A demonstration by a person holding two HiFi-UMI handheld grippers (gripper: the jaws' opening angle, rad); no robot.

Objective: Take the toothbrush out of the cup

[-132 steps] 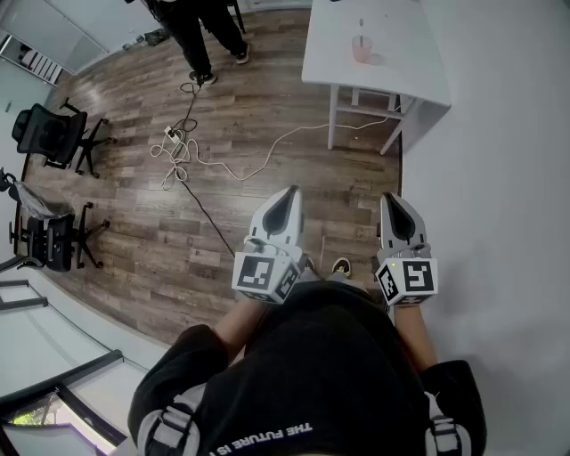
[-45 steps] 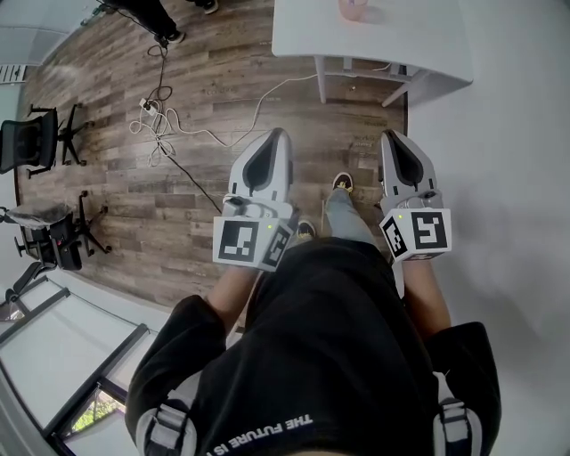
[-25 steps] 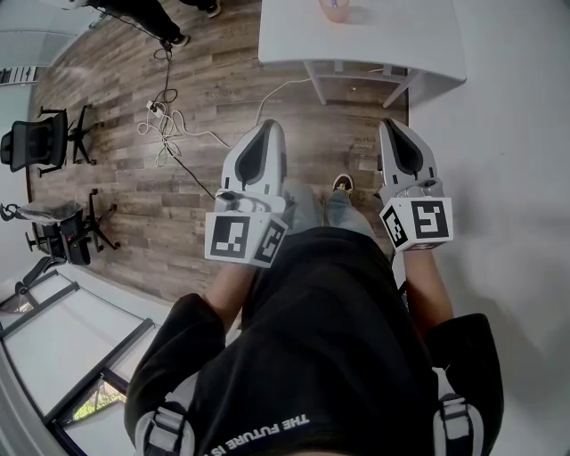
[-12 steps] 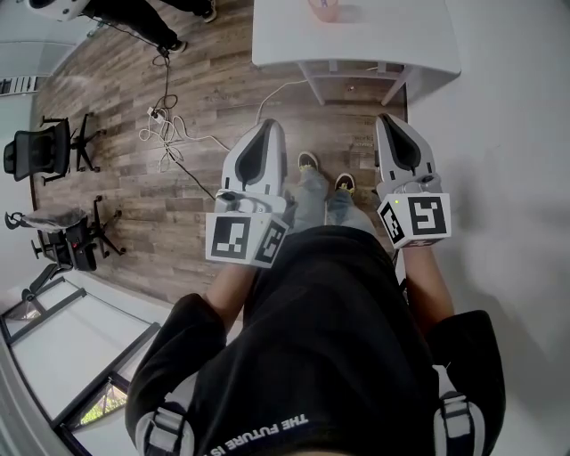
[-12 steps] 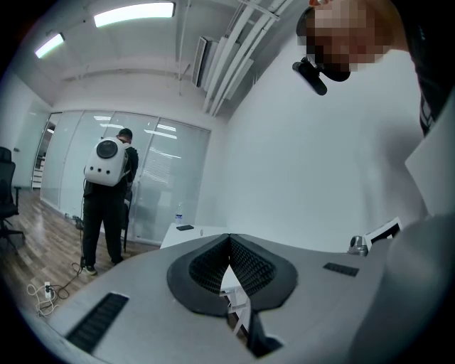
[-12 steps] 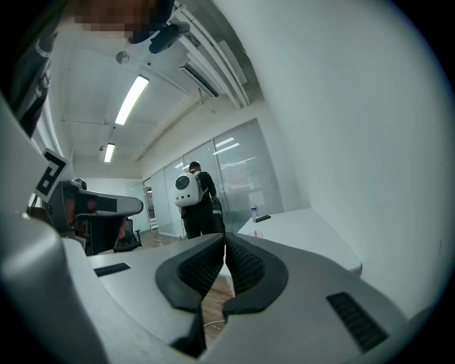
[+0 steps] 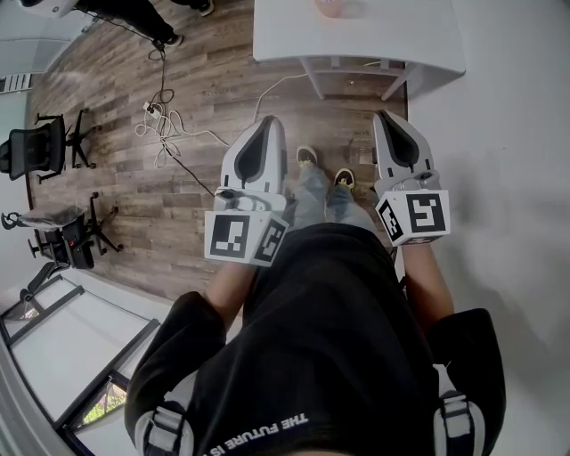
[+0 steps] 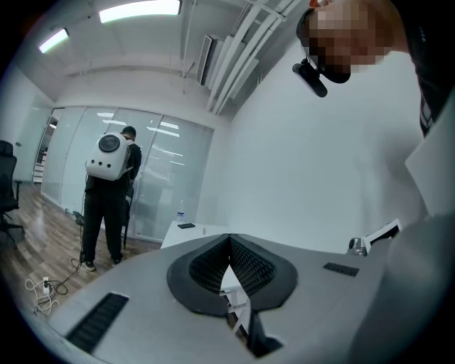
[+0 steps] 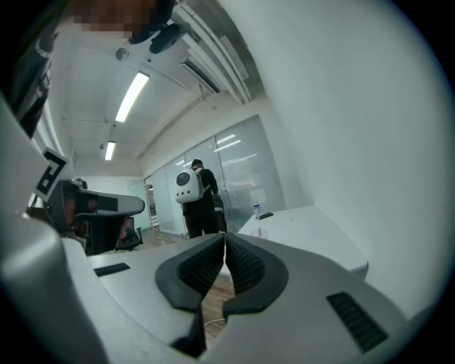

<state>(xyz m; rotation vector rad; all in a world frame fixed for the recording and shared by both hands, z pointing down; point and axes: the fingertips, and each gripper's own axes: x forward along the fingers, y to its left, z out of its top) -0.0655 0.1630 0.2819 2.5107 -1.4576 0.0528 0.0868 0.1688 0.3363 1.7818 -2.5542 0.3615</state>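
A pink cup (image 7: 330, 6) stands on a white table (image 7: 374, 40) at the top edge of the head view, cut off by the frame; no toothbrush shows. My left gripper (image 7: 270, 123) and right gripper (image 7: 383, 116) are held side by side over the wooden floor, well short of the table. Both are shut with nothing between the jaws. The left gripper view has its gripper (image 8: 229, 238) aimed toward the far table (image 8: 190, 233). In the right gripper view, the gripper (image 9: 223, 238) points at the table (image 9: 313, 231), and the cup is too small to tell.
A white wall (image 7: 517, 134) runs along the right. Cables and a power strip (image 7: 167, 125) lie on the floor to the left, with office chairs (image 7: 36, 151) beyond. A person with a white backpack (image 8: 108, 192) stands past the table. A bottle (image 9: 257, 211) stands on it.
The person carrying the grippers has walked toward the table, which now sits closer in the head view. Both grippers stayed shut and level.
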